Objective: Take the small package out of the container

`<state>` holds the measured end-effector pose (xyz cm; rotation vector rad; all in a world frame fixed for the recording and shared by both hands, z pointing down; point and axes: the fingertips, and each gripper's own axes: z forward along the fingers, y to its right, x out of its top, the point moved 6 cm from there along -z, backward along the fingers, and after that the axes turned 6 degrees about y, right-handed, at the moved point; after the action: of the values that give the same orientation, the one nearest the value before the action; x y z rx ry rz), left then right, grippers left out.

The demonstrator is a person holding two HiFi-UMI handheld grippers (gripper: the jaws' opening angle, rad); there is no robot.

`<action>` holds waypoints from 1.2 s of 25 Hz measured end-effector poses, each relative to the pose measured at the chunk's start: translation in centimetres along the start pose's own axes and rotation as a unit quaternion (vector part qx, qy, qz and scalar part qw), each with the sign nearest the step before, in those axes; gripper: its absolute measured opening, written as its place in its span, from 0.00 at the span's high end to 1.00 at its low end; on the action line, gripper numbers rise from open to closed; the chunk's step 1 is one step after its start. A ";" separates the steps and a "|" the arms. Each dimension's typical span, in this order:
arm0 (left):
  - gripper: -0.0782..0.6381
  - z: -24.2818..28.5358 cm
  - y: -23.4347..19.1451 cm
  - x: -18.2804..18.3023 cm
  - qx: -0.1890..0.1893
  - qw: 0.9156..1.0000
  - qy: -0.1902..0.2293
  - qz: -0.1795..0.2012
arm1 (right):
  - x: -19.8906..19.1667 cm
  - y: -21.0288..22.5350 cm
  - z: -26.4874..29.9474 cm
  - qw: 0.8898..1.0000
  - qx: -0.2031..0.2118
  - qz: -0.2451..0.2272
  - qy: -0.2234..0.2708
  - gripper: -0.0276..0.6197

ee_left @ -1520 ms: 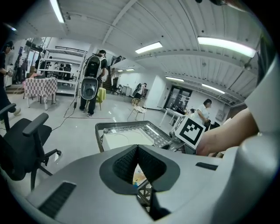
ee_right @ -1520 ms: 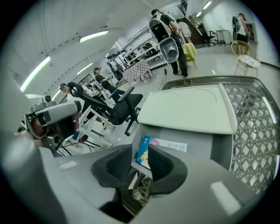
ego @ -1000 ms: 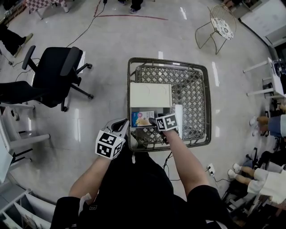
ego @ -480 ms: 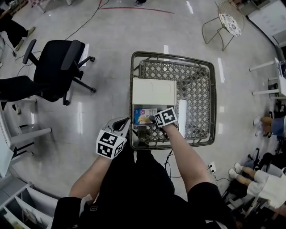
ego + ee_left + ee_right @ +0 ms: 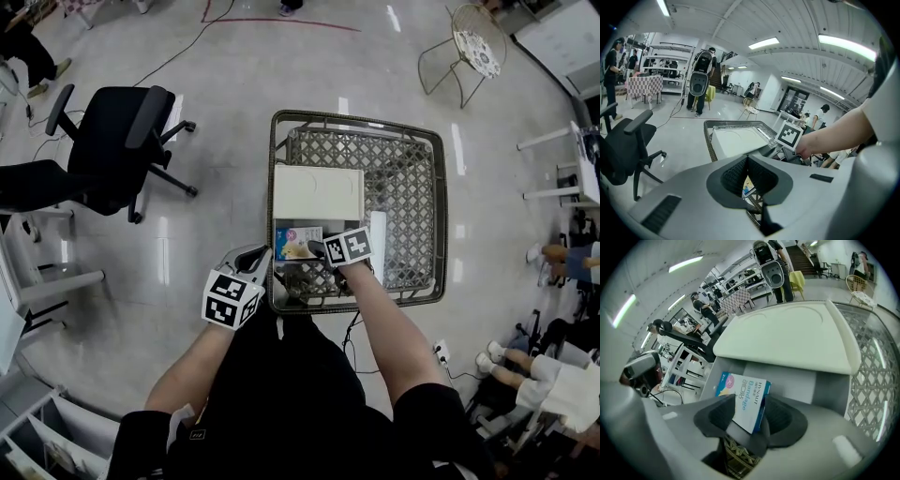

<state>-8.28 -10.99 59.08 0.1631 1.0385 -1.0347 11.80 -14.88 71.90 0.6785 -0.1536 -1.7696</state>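
Head view: what's in the basket [image 5: 442,234]?
A white box [image 5: 317,192] fills its 10 o'clock corner. The package [image 5: 296,242] lies just at the box's 6 o'clock, with a white strip [image 5: 377,239] at the package's 3 o'clock.
And the right gripper [image 5: 749,416]?
Its jaws have just been closing and now clamp the package's two sides, inside the basket.
The left gripper [image 5: 747,161]?
Clenched on nothing, outside the rim at 7 o'clock.

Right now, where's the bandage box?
In the head view the bandage box sits near-left in the basket, beside the white box, between the right gripper's jaws, which have just been closing.
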 end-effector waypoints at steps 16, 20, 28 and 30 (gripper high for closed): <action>0.83 -0.9 1.0 -0.5 -0.037 0.999 -0.006 0.022 | 2.3 -6.6 -5.1 0.993 0.075 -0.037 0.079 0.75; 0.73 -0.8 1.4 -1.5 -0.039 0.999 -0.011 0.019 | 3.3 -8.3 -5.4 0.990 0.098 -0.032 0.098 0.77; 0.57 0.7 1.2 -2.2 -0.043 0.999 -0.010 0.012 | 4.9 -12.0 -3.8 0.984 0.138 -0.041 0.104 0.77; 0.56 1.2 0.9 -2.5 -0.045 0.999 -0.013 0.001 | 5.3 -12.5 -3.4 0.983 0.146 -0.033 0.105 0.77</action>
<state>-7.15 -9.59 61.34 0.0764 1.0599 -0.9841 2.19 -14.99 61.73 1.0874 -0.2519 -1.7428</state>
